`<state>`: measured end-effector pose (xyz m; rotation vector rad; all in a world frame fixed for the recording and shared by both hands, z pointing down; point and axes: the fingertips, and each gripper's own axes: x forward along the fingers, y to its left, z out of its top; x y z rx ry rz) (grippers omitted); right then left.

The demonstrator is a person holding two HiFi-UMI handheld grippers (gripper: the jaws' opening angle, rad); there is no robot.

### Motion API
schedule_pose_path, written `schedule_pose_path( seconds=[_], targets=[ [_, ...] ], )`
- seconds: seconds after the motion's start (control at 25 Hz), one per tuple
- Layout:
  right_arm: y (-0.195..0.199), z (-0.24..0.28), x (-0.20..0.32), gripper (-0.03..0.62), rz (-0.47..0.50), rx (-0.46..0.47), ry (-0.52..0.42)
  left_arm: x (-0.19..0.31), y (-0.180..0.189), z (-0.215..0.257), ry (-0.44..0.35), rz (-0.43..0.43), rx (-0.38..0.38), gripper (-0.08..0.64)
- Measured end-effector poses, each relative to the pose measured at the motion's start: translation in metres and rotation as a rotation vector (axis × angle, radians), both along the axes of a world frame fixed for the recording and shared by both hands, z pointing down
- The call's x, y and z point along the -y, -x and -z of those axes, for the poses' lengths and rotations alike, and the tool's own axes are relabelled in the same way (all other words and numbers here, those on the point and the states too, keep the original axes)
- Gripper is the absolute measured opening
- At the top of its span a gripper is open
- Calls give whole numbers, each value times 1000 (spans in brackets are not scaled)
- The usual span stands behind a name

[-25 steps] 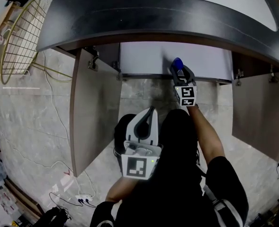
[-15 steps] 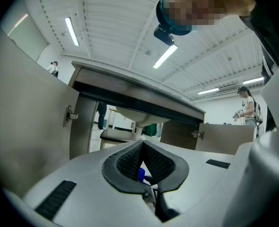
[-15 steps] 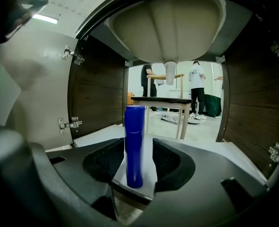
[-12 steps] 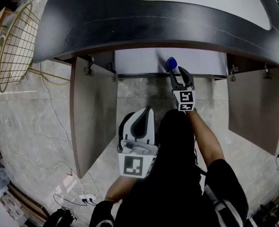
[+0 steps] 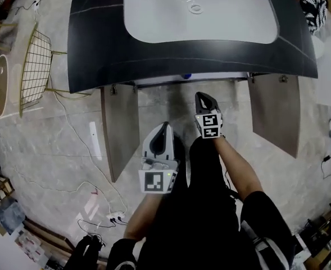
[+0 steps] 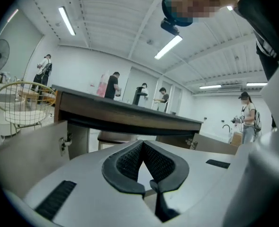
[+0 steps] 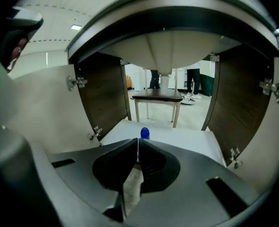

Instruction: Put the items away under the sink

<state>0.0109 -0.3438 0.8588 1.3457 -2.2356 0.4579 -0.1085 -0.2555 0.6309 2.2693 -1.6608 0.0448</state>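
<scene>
The right claw (image 7: 138,144) is pressing its two sides tight together, and it is pinching nothing. It is pointing into the open cabinet under the sink. Just past its tip, a small blue thing (image 7: 145,133) is standing upright on the white cabinet floor (image 7: 186,138). The blue thing is not touching the claw. It is sitting about midway between the two sides of the cabinet. Above it, the round underside of the sink bowl (image 7: 172,46) is hanging down. One brown door (image 7: 103,96) is standing open on the left. Another brown door (image 7: 238,96) is standing open on the right.

The left claw (image 6: 142,144) is also pressing its two sides together, with nothing between them. It is pointing up and out across the room, toward the edge of the dark counter (image 6: 125,115). A wire basket (image 6: 22,103) is standing off to the left of the counter. Some people are standing far back in the room.

In the head view, both claws are hanging in front of the cabinet. The left one is staying closer to the person's body, and the right one is reaching nearer to the cabinet. The white sink (image 5: 199,10) is sitting in the top of the counter. Thin cables are lying on the gray floor (image 5: 58,151) to the left.
</scene>
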Motion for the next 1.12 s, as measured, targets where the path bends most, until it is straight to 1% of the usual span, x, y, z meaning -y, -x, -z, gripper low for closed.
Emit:
schedule_pose_path(
  seconds=[0.2,0.28,0.4,0.6,0.76,0.92,1.12],
  targets=[
    [-11,98,-41,12,-5,3,83,-17,-17,104,1,-14,-24,14],
    [-15,140,-55,12,-8,6,105,-27,-23,143,-5,-33,-11,14],
    [-22,206,-71,11,-15,28,107,-42,-33,197,-25,-63,25,14],
    [-42,319,-117,11,-9,67,101,-85,-54,281,-33,-53,24,14],
    [-59,395,-148,11,8,110,85,-115,-71,331,-35,-15,28,14],
    [-72,466,-187,11,19,167,56,-150,-84,374,-47,1,36,14],
    [-85,535,-232,11,26,212,-7,-183,-87,399,-47,8,7,14]
  ],
)
